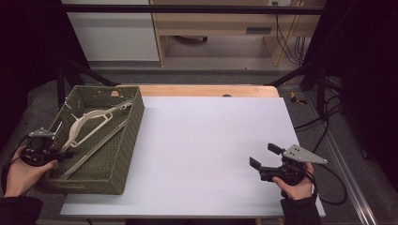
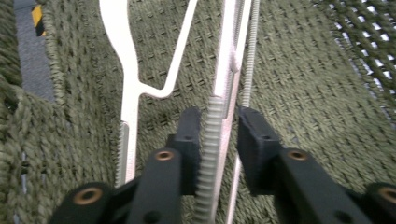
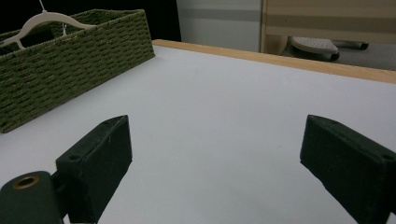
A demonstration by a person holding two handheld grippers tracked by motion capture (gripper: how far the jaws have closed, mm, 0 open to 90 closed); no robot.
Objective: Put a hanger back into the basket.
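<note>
A white plastic hanger [image 1: 89, 123] lies slanted inside the green woven basket [image 1: 133, 126] at the table's left. My left gripper [image 1: 65, 153] reaches into the basket's near left end. In the left gripper view the hanger's [image 2: 128, 70] ribbed bar [image 2: 209, 140] runs between the jaws of the left gripper [image 2: 218, 116]. It lies against the left pad, with a small gap to the right pad. My right gripper [image 1: 263, 157] hovers low over the white table top at the near right. Its jaws [image 3: 215, 140] stand wide apart with nothing between them.
The white mat [image 1: 211, 140] covers the table, with a wooden strip [image 1: 206, 90] at the far edge. From the right gripper view the basket [image 3: 70, 60] is far left, with a hanger's shoulder [image 3: 44, 18] above its rim. Cables and black frame legs [image 1: 319, 89] stand off the right side.
</note>
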